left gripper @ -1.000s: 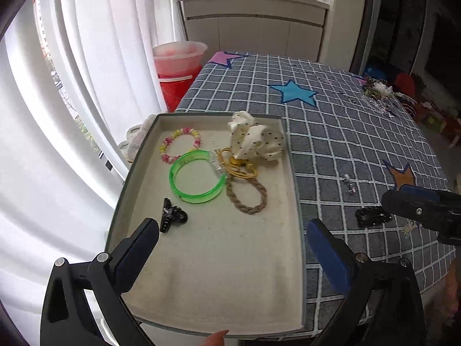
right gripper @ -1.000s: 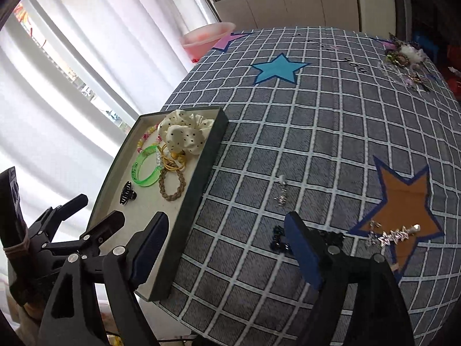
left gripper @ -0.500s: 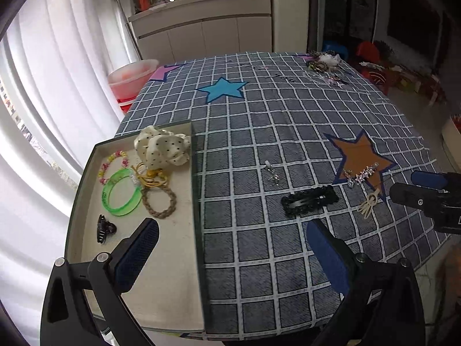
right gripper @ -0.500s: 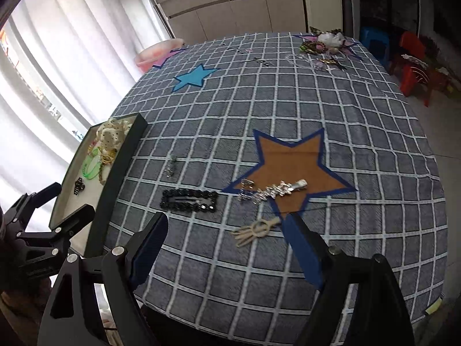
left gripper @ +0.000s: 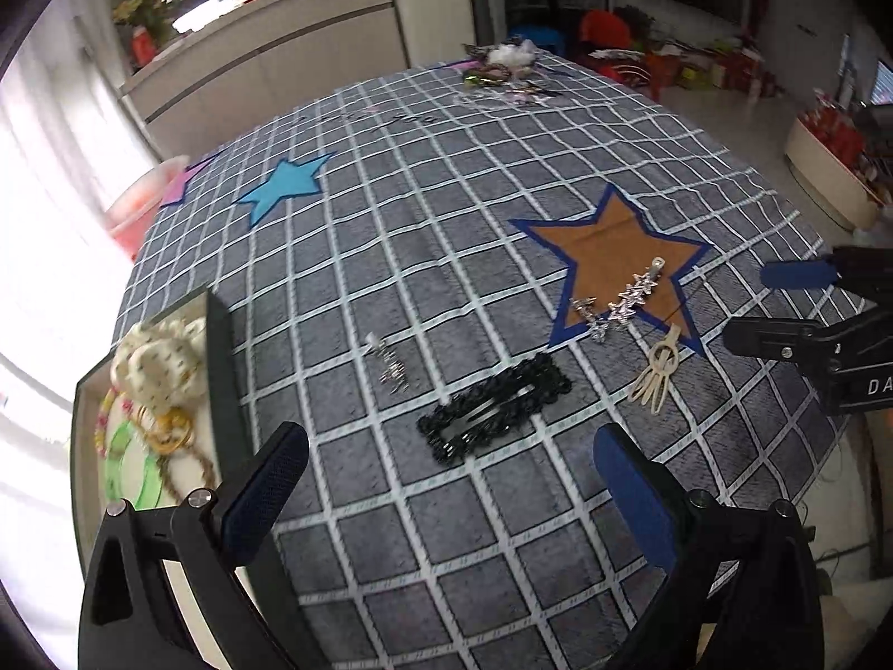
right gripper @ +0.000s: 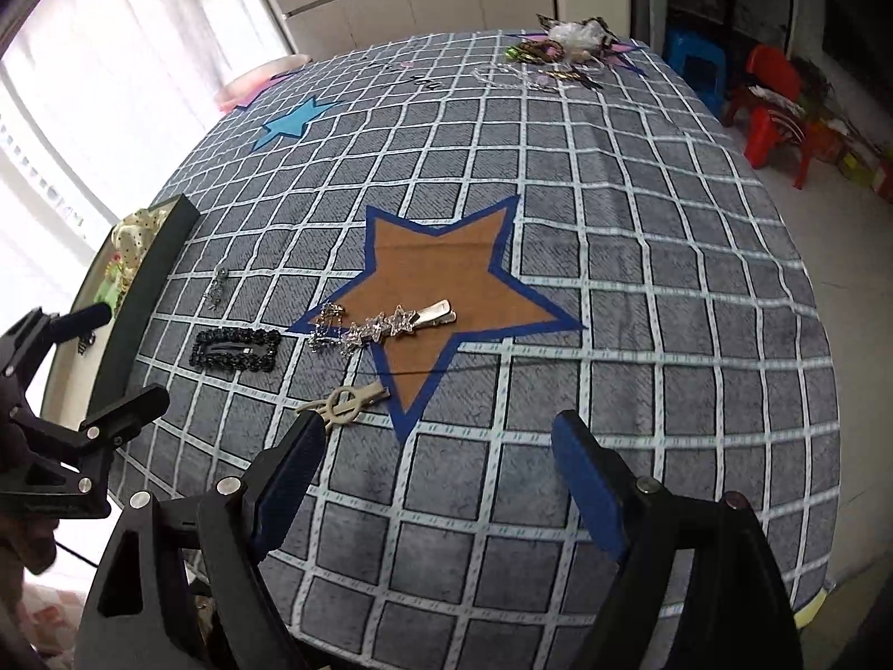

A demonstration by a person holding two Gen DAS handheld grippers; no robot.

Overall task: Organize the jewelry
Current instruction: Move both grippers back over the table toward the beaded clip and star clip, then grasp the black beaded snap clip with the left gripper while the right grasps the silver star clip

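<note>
A black beaded snap clip (left gripper: 494, 407) (right gripper: 237, 350) lies on the checked cloth just beyond my open, empty left gripper (left gripper: 446, 480). A silver star clip (left gripper: 630, 298) (right gripper: 390, 324) lies on the brown star. A beige clip (left gripper: 658, 374) (right gripper: 343, 402) lies near the star's lower point, by the left finger of my open, empty right gripper (right gripper: 441, 474). A small silver earring (left gripper: 390, 368) (right gripper: 216, 287) lies near the tray (left gripper: 220, 346) (right gripper: 150, 290), which holds a dotted scrunchie (left gripper: 159, 363), a green bangle (left gripper: 131, 469) and hair ties.
A heap of more jewelry (left gripper: 502, 70) (right gripper: 563, 47) sits at the table's far edge. A pink bucket (left gripper: 139, 206) stands beyond the far left corner. Red and blue stools (right gripper: 776, 95) stand to the right of the table. White curtains hang on the left.
Both views have swung right, from the tray toward the table's middle. The black clip now lies in front of my left gripper, and the beige clip beside my right one. Both stay open.
</note>
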